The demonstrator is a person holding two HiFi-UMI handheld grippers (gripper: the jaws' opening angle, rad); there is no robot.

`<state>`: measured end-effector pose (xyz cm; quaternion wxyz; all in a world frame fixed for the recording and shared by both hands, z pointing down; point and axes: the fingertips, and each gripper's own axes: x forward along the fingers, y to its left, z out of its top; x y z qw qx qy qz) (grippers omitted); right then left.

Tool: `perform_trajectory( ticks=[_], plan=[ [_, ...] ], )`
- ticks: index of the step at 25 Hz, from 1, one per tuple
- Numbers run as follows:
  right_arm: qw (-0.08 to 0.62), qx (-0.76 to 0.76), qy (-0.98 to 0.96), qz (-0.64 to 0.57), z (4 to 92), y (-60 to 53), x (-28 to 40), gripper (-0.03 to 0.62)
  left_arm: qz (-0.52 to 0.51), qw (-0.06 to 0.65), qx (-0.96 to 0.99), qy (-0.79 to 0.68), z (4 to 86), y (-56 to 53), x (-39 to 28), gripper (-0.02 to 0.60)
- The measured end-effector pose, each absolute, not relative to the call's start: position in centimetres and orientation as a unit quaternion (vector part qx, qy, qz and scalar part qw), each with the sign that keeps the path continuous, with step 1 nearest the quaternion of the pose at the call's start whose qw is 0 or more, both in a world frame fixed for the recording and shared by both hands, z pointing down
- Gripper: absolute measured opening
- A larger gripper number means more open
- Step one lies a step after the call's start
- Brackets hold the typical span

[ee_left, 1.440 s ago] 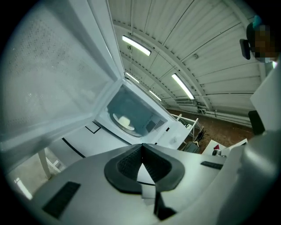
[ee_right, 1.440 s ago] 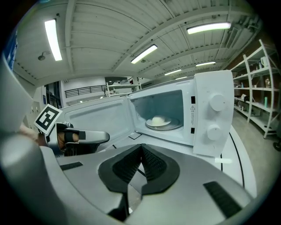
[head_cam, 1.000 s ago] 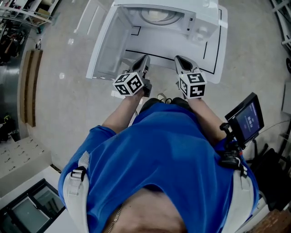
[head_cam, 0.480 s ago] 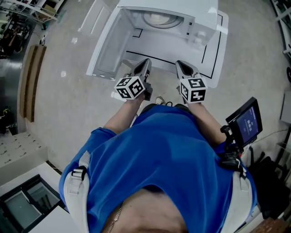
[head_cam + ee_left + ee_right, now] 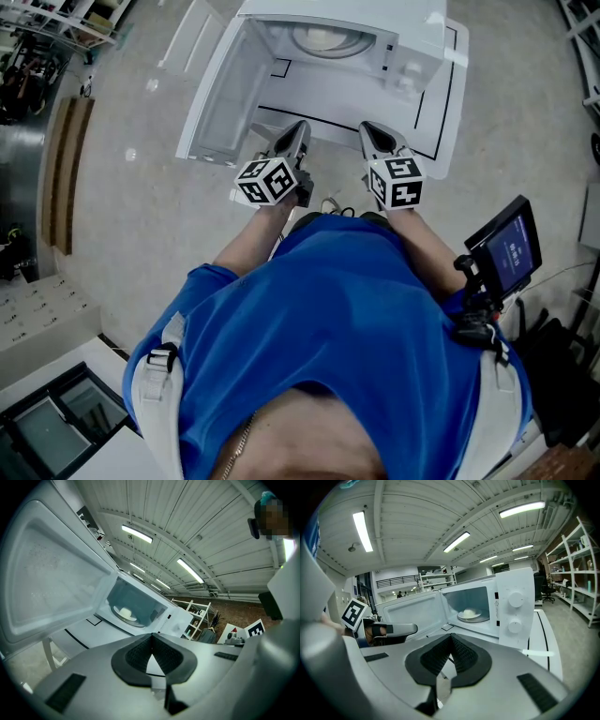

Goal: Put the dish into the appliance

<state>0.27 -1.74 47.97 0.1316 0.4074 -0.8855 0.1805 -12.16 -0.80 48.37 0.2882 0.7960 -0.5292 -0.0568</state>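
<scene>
Bench (image 5: 349, 99) carries microwave (image 5: 417, 42) at twelve o'clock, dish (image 5: 323, 36) inside (door (image 5: 221, 90) open); left tongs (image 5: 301, 126), right tongs (image 5: 368, 127) pressed together, empty. Best nudge door shut gently.

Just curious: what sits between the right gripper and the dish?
In the right gripper view, only bare white table lies between the right gripper and the dish.

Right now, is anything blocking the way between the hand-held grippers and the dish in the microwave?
No, nothing visible. The door is swung wide open, so the path from the left hand-held gripper and right hand-held gripper to the dish inside the microwave looks clear.
</scene>
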Motion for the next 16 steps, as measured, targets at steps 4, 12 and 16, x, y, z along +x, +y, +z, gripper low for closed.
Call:
perform_trajectory(
  ticks=[4,12,16],
  plan=[
    [0.133,0.407,-0.886,0.178,47.8,-2.0,0.0,0.003,-0.058,0.287,0.797,-0.528,48.3,-1.1,-12.3,0.006],
    [0.135,0.408,-0.887,0.17,47.0,-2.4,-0.6,0.003,-0.058,0.287,0.801,-0.523,47.8,-1.6,-12.6,0.006],
    [0.136,0.408,-0.887,0.169,46.7,-2.8,-1.1,0.003,-0.057,0.285,0.804,-0.519,47.4,-2.1,-12.9,0.006]
  ],
)
